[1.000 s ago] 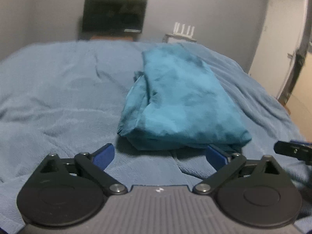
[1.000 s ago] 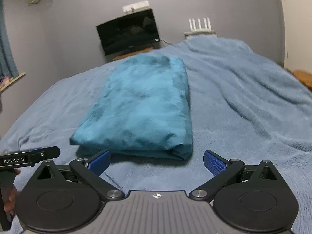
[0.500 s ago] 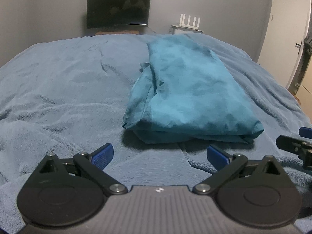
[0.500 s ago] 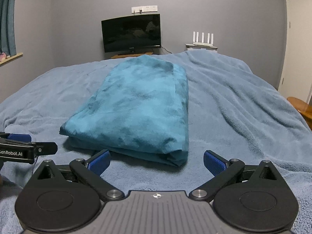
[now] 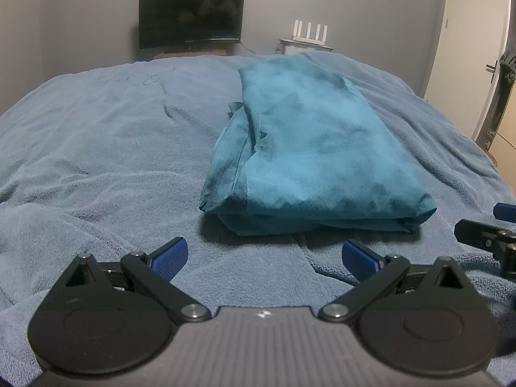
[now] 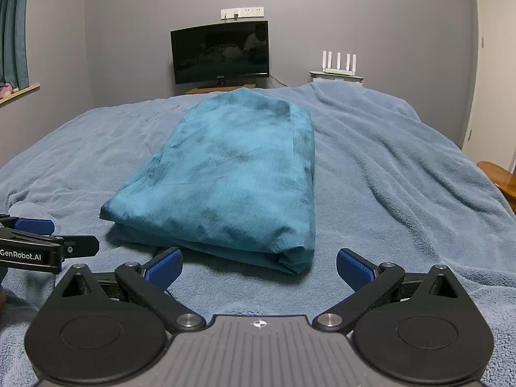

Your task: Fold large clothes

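On the light-blue fleece-covered bed (image 6: 403, 167) lies the teal cloth garment (image 6: 225, 174), folded into a thick rectangle. Left gripper (image 5: 262, 256) and right gripper (image 6: 259, 266): fingers spread, empty, just short of it. Likely soft, light, floppy; pinch near-edge corners through all layers.

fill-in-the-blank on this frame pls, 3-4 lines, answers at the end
1. The folded teal garment lies on a blue ____.
2. Both the left tongs and the right tongs are ____, holding nothing.
3. On the wall above the monitor sits a row of white power ____.
4. The white router has ____ upright antennas.

Missing words: blanket; open; sockets; four
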Demonstrator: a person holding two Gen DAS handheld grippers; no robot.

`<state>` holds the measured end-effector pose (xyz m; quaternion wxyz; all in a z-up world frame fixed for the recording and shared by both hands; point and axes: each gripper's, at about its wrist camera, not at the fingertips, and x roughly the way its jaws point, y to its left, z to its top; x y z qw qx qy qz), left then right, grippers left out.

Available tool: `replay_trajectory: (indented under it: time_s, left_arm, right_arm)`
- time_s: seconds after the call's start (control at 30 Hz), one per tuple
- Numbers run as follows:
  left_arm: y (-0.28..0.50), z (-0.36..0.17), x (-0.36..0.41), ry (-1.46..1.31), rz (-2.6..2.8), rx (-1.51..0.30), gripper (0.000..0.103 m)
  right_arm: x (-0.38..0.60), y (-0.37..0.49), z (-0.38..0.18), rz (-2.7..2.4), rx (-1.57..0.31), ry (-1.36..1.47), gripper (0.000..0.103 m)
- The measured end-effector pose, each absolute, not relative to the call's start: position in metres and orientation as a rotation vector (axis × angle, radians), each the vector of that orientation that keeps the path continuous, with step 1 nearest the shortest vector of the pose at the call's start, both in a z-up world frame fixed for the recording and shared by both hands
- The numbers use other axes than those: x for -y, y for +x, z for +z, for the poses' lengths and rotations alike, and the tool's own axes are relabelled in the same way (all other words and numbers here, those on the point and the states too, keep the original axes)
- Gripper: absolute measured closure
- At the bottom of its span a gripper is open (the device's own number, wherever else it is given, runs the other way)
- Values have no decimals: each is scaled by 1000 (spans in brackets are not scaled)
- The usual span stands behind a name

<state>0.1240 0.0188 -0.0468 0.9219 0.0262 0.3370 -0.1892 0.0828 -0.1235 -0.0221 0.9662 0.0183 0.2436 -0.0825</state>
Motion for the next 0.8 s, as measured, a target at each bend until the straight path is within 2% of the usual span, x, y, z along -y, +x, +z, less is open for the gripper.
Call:
replay_trajectory:
  time_s: [0.8]
  left_arm:
    - [124, -49, -19, 63, -394, -697, 0]
  right_arm:
    - [120, 80, -21, -167, -495, 39, 0]
